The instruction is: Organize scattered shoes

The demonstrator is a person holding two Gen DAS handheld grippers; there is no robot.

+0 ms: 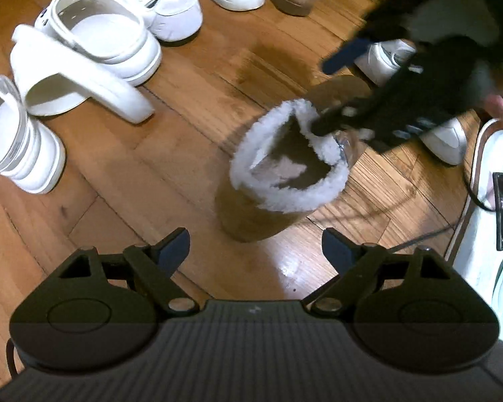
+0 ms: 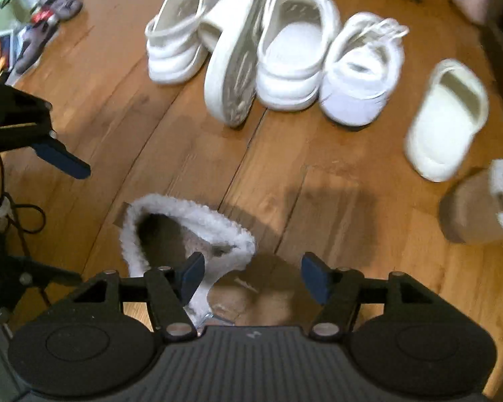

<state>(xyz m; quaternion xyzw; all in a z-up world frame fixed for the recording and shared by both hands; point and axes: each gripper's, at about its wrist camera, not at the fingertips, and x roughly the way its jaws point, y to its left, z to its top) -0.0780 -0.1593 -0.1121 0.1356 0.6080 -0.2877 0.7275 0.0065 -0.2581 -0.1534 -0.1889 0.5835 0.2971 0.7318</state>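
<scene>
Left to right in the left wrist view: white clogs and slide bunched on wood floor; tan boot, white fleece collar, standing upright mid-floor, shaft opening facing up, toe away; left gripper spread wide, empty; right gripper parted, astride collar edge, gripping nothing.

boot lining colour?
White fleece, on the tan suede boot; clearest in the left wrist view.
</scene>
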